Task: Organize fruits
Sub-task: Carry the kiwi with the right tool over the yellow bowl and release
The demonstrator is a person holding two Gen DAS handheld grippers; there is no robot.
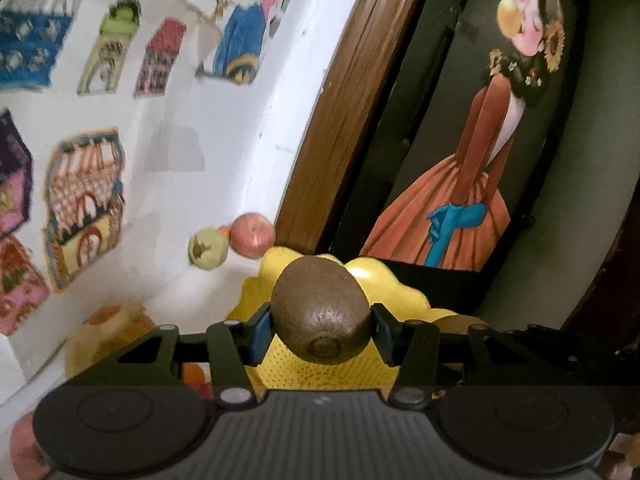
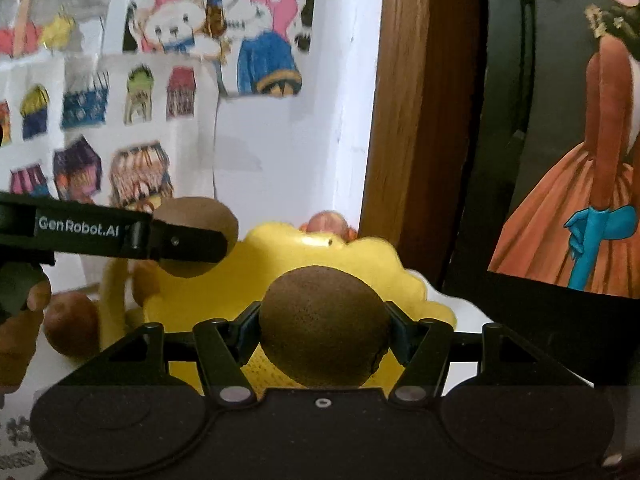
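1. left fingers point(image 1: 256, 334) are closed on a brown kiwi point(image 1: 322, 310), one blue pad pressing each side, its stem end facing the camera.
2. right fingers point(image 2: 246, 332) grip a second kiwi point(image 2: 324, 326) the same way, pinched at 9 and 3 o'clock.
3. in the right view the left gripper point(image 2: 192, 242) reaches in from 9 o'clock, its kiwi sticking out above and below the near finger; a hand point(image 2: 20, 312) holds its handle at the left edge.
4. under both kiwis sits a yellow tray point(image 1: 400, 292) with a scalloped rim; each kiwi hangs over it, and contact with the tray cannot be told.
5. at 11 o'clock beyond the tray in the left view, a pale green fruit point(image 1: 208, 249) lies just beside a red apple point(image 1: 253, 236), both by the wall.
6. at 8 o'clock in the left view, an orange fruit point(image 1: 108, 320) in a pale foam sleeve rests on the white worktop point(image 1: 172, 276).
7. in the right view a brownish fruit point(image 2: 70, 326) lies at 9 o'clock from the tray.
8. farther out: a white wall point(image 1: 224, 152) with coloured drawings, a brown wooden frame point(image 1: 344, 112), and at 2 o'clock a painting point(image 1: 460, 184) of a figure in an orange dress.
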